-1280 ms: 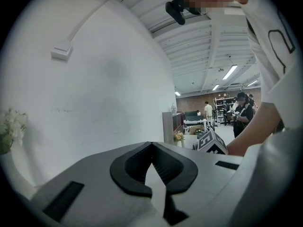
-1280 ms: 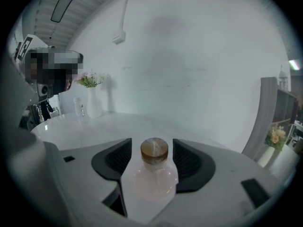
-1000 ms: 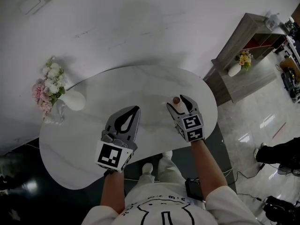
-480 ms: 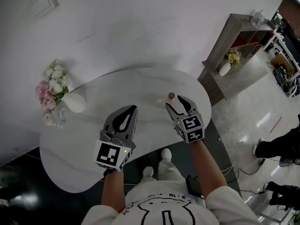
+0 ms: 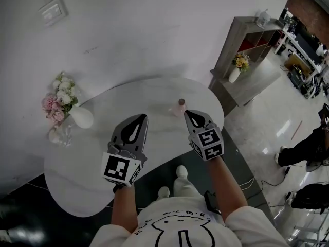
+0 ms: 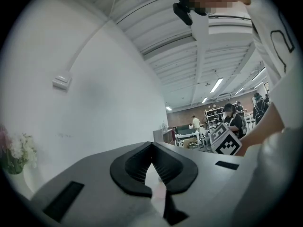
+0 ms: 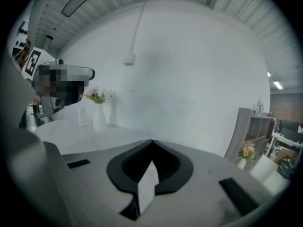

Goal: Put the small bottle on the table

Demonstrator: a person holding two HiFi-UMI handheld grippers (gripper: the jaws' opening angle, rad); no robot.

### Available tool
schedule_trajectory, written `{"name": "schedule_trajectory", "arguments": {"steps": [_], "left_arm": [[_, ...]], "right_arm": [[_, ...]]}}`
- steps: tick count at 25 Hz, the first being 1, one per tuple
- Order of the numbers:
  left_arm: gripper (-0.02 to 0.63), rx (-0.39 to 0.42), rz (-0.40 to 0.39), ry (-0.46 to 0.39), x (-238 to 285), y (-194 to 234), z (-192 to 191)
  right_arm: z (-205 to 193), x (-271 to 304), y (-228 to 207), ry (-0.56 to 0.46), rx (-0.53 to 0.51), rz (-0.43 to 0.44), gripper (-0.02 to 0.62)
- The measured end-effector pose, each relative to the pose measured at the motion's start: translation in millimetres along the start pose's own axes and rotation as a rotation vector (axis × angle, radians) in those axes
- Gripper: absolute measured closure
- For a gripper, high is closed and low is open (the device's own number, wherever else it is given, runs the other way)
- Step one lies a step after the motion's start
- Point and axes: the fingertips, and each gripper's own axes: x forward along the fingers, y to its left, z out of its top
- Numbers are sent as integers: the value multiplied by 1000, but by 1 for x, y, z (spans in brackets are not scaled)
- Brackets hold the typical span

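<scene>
The small bottle (image 5: 180, 107), pinkish with a brown cap, stands upright on the white table (image 5: 154, 91), near its far right edge. My right gripper (image 5: 191, 114) hovers just in front of it and slightly to its right, apart from it. Its jaws have just closed and meet at the tips with nothing between them, as the right gripper view also shows (image 7: 152, 142). My left gripper (image 5: 140, 118) hangs over the middle of the table, shut and empty; its tips meet in the left gripper view (image 6: 151, 144). The bottle does not show clearly in either gripper view.
A white vase of pink and white flowers (image 5: 77, 115) and a clear glass (image 5: 60, 135) stand at the table's left end. A grey shelf unit (image 5: 247, 50) with a small flower vase (image 5: 235, 73) stands to the right. A person's legs (image 5: 303, 151) are at the far right.
The right gripper's jaws, open around the bottle a second ago, have drawn back from it and shut. The bottle stays standing on the table. Both grippers have lifted a little.
</scene>
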Motion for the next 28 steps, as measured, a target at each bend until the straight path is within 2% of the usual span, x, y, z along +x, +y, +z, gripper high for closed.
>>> {"name": "schedule_trajectory", "arguments": {"steps": [5,11,20,28], "left_arm": [[603,6,-36,-33,-20,-12,17],[603,12,-66,-72,-49,-22,29],[603,28,-50,-117,-75,-19,48],[603,37,1,-152,-75,-21,65]], "right_arm": [[19,-41,18,-34,-38,-41,600],[43,-94,38,-116,-26,-104,601],[90,-167,50,-243,-87,-227,601],[108,-201,35,-294,-116,-241,601]]}}
